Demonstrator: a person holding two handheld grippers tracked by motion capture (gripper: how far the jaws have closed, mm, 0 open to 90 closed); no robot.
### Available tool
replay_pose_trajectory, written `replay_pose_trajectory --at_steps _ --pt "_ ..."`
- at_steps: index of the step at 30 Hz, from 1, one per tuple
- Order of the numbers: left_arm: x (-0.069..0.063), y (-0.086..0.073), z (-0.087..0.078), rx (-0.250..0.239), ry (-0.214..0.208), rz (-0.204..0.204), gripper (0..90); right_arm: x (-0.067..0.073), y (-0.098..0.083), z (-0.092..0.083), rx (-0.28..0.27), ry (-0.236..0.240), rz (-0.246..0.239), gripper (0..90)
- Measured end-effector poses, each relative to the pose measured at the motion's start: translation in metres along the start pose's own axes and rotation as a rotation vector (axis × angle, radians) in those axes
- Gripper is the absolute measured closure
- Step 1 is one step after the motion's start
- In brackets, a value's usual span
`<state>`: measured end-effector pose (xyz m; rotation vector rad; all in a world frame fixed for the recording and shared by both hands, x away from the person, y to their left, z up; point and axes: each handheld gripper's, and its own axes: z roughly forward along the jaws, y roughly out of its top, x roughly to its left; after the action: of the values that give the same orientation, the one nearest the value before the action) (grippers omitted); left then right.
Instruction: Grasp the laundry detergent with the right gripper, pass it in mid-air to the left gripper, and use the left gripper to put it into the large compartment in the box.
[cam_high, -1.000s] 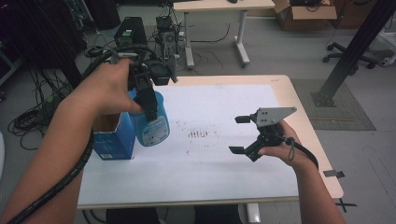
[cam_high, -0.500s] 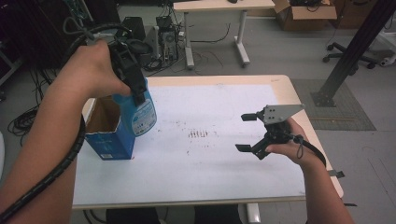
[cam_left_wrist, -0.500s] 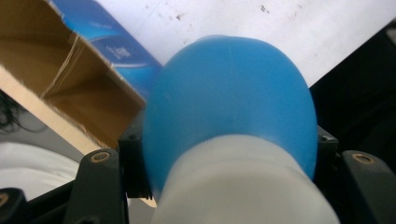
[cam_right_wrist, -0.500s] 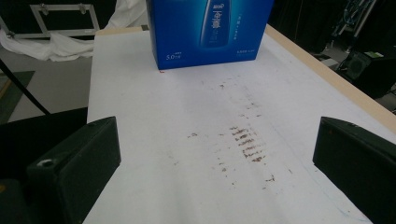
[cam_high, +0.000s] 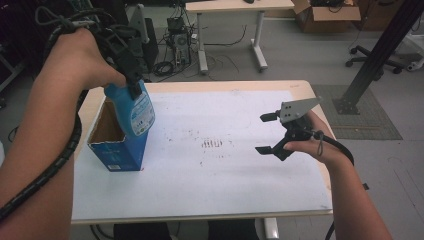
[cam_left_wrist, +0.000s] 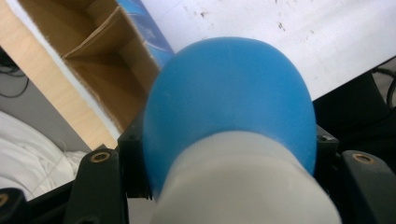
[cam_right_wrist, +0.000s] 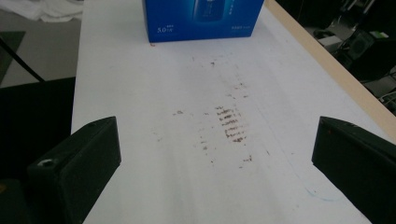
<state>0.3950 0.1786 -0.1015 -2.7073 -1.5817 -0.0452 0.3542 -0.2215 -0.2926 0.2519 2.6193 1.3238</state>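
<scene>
In the high view the left gripper (cam_high: 131, 75) clamps the neck of a blue bottle (cam_high: 134, 109), which hangs tilted over the open top of the blue carton (cam_high: 117, 145) at the left of the table (cam_high: 240, 200); its base is still above the rim. To lower it well, I judge the bottle should be straightened and centred over the opening first. The right gripper (cam_high: 267, 133) hovers well apart, jaws spread and empty. In the left gripper view the bottle's rounded blue shoulder (cam_left_wrist: 229, 98) sits squeezed between the jaws, the carton's brown cardboard inside (cam_left_wrist: 93, 56) just beyond. In the right gripper view the wide-apart jaws frame the stained white sheet (cam_right_wrist: 224, 126), the carton (cam_right_wrist: 203, 18) far ahead.
</scene>
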Motion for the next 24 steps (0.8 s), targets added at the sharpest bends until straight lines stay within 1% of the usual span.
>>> replay_pose_trajectory --at_steps 4,8,9,11,12,13,14,15,16,17,19,22,23,24 --pt "0.012 -0.002 -0.004 -0.002 -0.005 -0.044 37.7 -0.006 0.008 0.000 0.057 0.008 -0.023 1.4" --pt "0.021 -0.003 -0.006 0.005 0.000 -0.095 37.7 -0.010 0.014 0.002 0.110 0.025 -0.040 1.9" --pt "0.023 -0.003 -0.006 0.007 0.001 -0.103 37.7 -0.011 0.015 0.003 0.129 0.034 -0.045 1.9" --pt "0.027 -0.003 -0.006 0.009 -0.001 -0.121 37.7 -0.012 0.018 0.004 0.172 0.038 -0.057 2.0" --pt "0.029 -0.003 -0.006 0.012 0.000 -0.125 37.7 -0.013 0.022 0.006 0.216 0.046 -0.067 2.3" --pt "0.031 -0.004 -0.006 0.012 -0.001 -0.132 37.7 -0.013 0.022 0.006 0.216 0.046 -0.067 2.3" --pt "0.033 -0.004 -0.007 0.006 -0.004 -0.138 37.7 -0.013 0.024 0.007 0.247 0.052 -0.080 2.5" --pt "0.034 -0.004 -0.007 0.005 -0.006 -0.144 37.7 -0.014 0.028 0.008 0.290 0.058 -0.092 2.5" --pt "0.036 -0.005 -0.007 0.006 -0.009 -0.149 37.7 -0.014 0.031 0.008 0.314 0.059 -0.096 2.5" --pt "0.038 -0.005 -0.006 0.004 -0.012 -0.156 37.7 -0.014 0.031 0.008 0.314 0.059 -0.096 2.5" --pt "0.041 -0.006 -0.006 -0.001 -0.017 -0.168 37.7 -0.015 0.035 0.008 0.352 0.065 -0.106 2.8" --pt "0.046 -0.008 -0.007 -0.016 -0.014 -0.186 37.7 -0.017 0.040 0.007 0.388 0.078 -0.112 2.8" --pt "0.048 -0.008 -0.007 -0.018 -0.012 -0.197 37.7 -0.017 0.043 0.006 0.406 0.094 -0.121 3.0" --pt "0.048 -0.008 -0.007 -0.018 -0.012 -0.197 37.7 -0.018 0.044 0.006 0.419 0.099 -0.121 2.9"
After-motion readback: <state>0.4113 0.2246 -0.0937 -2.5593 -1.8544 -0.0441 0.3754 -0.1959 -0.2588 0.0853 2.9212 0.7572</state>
